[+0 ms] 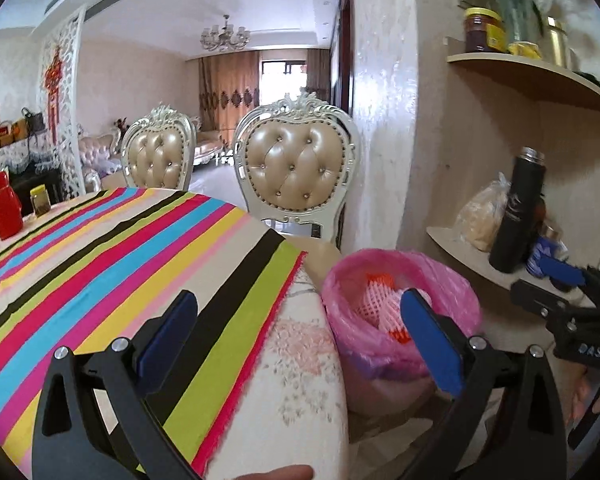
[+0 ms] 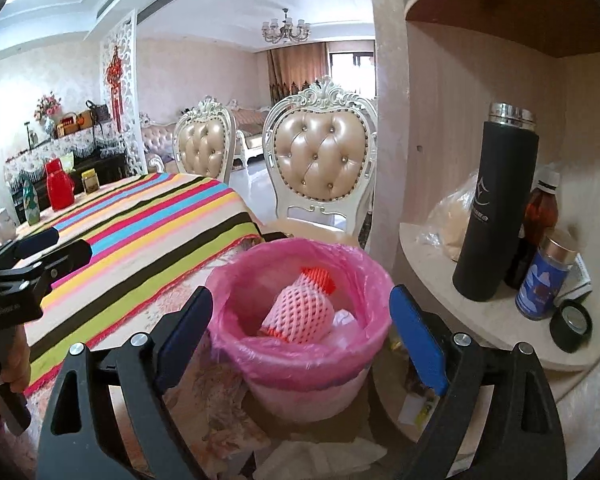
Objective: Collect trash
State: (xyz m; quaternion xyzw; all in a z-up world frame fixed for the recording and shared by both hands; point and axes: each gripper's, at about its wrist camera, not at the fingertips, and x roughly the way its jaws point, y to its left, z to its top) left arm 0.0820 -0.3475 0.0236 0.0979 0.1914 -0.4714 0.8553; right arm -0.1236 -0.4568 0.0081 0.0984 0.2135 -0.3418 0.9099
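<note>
Pink-lined bin (image 2: 300, 320), striped tablecloth (image 2: 148, 224) left, black flask (image 2: 496, 216) right.

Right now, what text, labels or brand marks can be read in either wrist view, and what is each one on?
"DAS": white letters on the right gripper's black body, cut off at the frame edge.
Pale logo and a line of small lettering on the black flask: too small to read.
Small white print on the left gripper's body: blurred, unreadable.
Labels on the blue jar and the red-lidded shelf jar: unreadable.
</note>
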